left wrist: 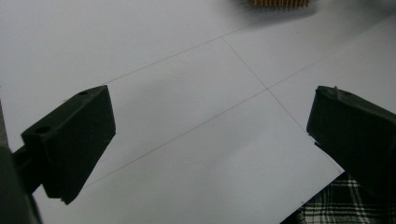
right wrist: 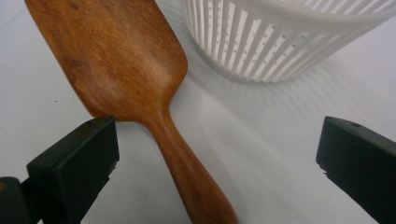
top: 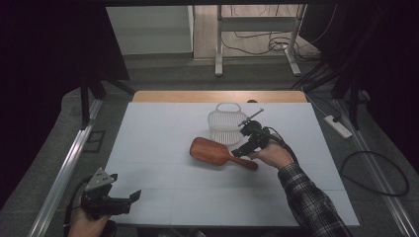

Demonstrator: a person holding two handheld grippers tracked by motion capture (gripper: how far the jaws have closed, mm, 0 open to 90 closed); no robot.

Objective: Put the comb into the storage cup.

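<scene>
A brown wooden hairbrush point(top: 213, 151) lies back up on the white table point(top: 158, 128), its handle pointing right. In the right gripper view the hairbrush point(right wrist: 116, 60) has its handle running down between the jaws, nearer the left one and untouched. My right gripper point(top: 243, 148) is open over that handle. A white slatted basket point(top: 226, 125) stands just behind the brush; the basket point(right wrist: 280, 42) shows close ahead. My left gripper point(top: 129, 199) is open at the table's front left corner, and in its own view my left gripper point(left wrist: 210, 140) has bare table between its jaws.
The brush's bristles point(left wrist: 275, 3) show at the top edge of the left gripper view, and a plaid sleeve point(left wrist: 331, 210) at the bottom right. A metal rail point(top: 64, 168) runs along the table's left side. A power strip point(top: 338, 126) and cables lie right of the table.
</scene>
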